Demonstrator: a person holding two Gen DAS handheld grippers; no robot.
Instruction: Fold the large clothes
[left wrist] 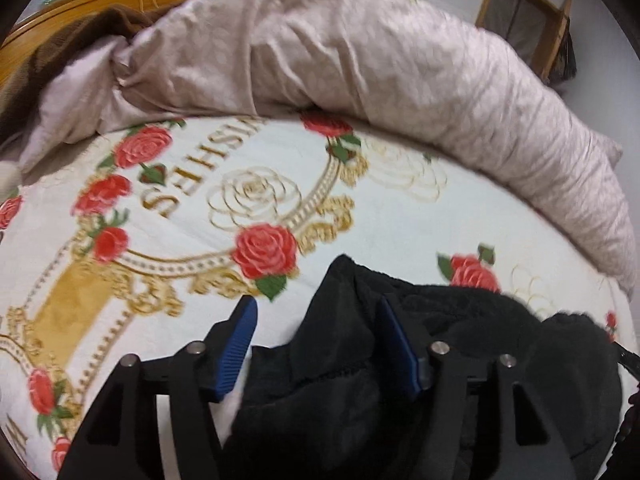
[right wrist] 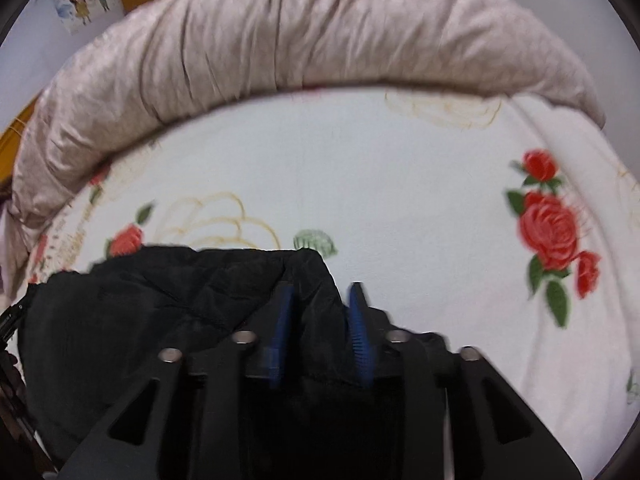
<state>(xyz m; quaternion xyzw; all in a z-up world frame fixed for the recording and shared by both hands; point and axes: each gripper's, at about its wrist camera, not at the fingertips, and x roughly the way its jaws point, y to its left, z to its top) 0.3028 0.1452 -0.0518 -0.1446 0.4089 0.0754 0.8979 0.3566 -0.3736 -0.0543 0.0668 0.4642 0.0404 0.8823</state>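
bed: a white blanket [left wrist: 400, 224] with red roses, green leaves and gold swirls covers the bed. gold letters on it read upside down in the left wrist view.

quilt: a long pale pink quilt [left wrist: 360, 52] lies rolled up along the far side of the blanket, bent like a bow. it shows in both views.

black clothes: a big black jacket [left wrist: 460, 340] lies bunched up on the blanket at the near edge, right under both tools. in the right wrist view it fills the lower left part [right wrist: 160, 304]. a black zipper edge pokes out at its side.

left tool: the left tool [left wrist: 316, 308] has two blue pads. they stand wide apart. the left pad [left wrist: 238, 344] is over the bare blanket with nothing touching it. a fold of the jacket rises up between the two pads and leans on the right pad. the tool does not squeeze the jacket.

right tool: the right tool [right wrist: 320, 292] has its blue pads closer to each other, but still apart. a corner of the jacket sits between them. the cloth lies by the left pad [right wrist: 282, 332]. the picture is blurry, so i cannot tell if the pads press on it, but there looks to be a gap by the right pad.

room: a wood bed head [left wrist: 100, 0] is at the far left. a wood window frame [left wrist: 524, 16] is on the wall at the far right. a small cartoon picture of two children [right wrist: 84, 0] hangs on the wall.
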